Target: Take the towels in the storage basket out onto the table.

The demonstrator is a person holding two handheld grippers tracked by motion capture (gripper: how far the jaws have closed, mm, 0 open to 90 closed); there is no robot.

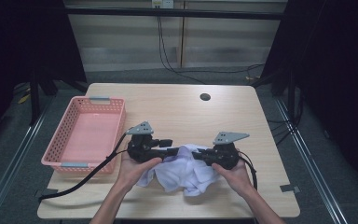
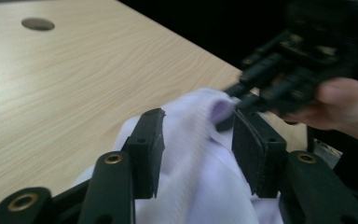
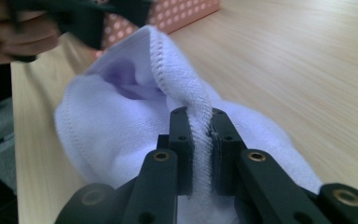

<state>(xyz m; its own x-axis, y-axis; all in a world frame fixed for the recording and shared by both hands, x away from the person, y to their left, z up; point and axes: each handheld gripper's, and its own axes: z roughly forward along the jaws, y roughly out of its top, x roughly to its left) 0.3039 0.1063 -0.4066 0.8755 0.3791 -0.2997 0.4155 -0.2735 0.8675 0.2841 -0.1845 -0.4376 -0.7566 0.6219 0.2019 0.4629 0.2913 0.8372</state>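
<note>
The right hand-held gripper (image 3: 200, 128) has its jaws clamped on the stitched hem of the white cloth (image 3: 121, 116), the seam running straight up between the pads toward the upper left of its own view. The left hand-held gripper (image 2: 198, 140) stands with jaws apart, the cloth bunched between them but not pinched as far as I can see. In the high view the cloth (image 1: 182, 170) sits low and centre on the table (image 1: 177, 109), between the two hands, its length running left to right. The pink basket (image 1: 114, 105) waits at the left of that frame, nearer the left hand, so I'd guess the cloth travels that way.
</note>
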